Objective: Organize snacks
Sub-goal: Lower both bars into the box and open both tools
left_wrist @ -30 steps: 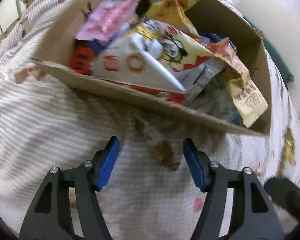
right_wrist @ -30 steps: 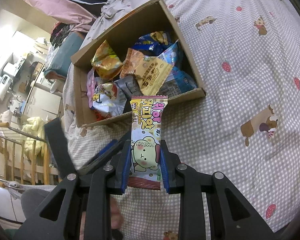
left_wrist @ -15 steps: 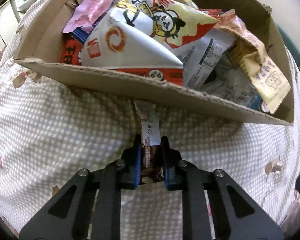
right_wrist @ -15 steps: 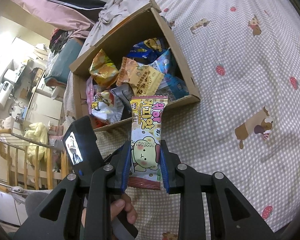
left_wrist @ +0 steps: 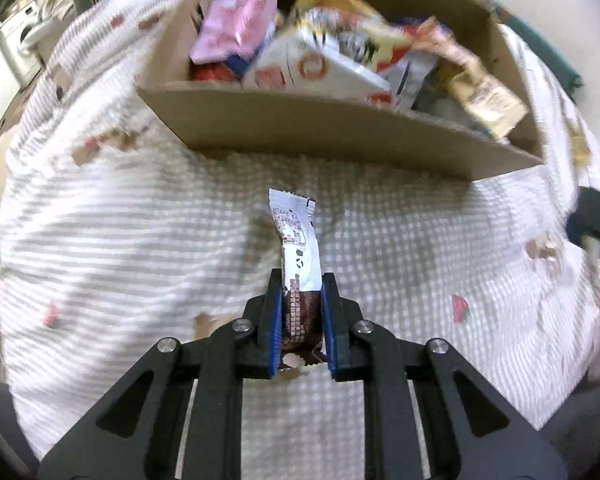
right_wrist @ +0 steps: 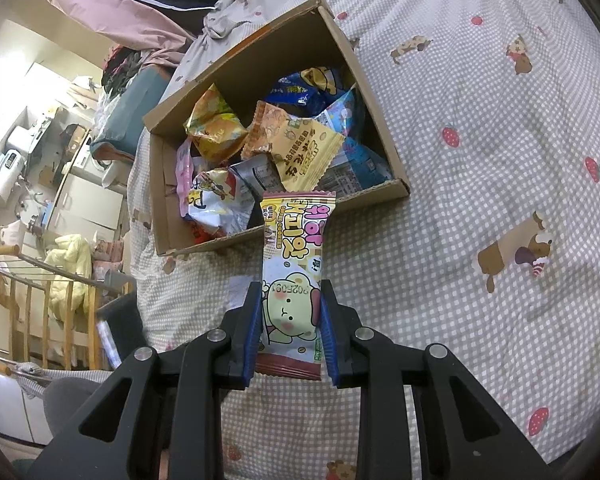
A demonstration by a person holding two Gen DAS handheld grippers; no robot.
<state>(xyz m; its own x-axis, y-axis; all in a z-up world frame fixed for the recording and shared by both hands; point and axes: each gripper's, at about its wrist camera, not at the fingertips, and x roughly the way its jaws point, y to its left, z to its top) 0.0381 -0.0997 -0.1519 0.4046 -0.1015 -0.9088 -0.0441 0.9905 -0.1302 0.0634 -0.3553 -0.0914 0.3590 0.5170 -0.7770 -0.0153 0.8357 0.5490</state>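
Left gripper [left_wrist: 300, 320] is clamped on a brown-and-white snack bar [left_wrist: 298, 256], right gripper [right_wrist: 288, 328] on a pink-and-yellow cookie packet [right_wrist: 294, 272], both held over the bedspread [right_wrist: 480, 184] just short of the cardboard box [right_wrist: 380, 120]. Risk, I think: both grips sit low on slick wrappers, so they could slip, and the box is heaped, so drops may slide off.

A bed [right_wrist: 480, 168] carried everything, its cover a small grey-and-white check printed with brown dogs and red strawberries, rumpled toward the far end. An open cardboard box [right_wrist: 380, 128] sat directly on the cover, its near wall [left_wrist: 340, 136] standing upright from the cloth and its inside heaped with snack packets [right_wrist: 300, 148] in yellow, orange, blue and pink wrappers. In the left wrist view the same checked cover [left_wrist: 140, 240] spread out blurred before the box.
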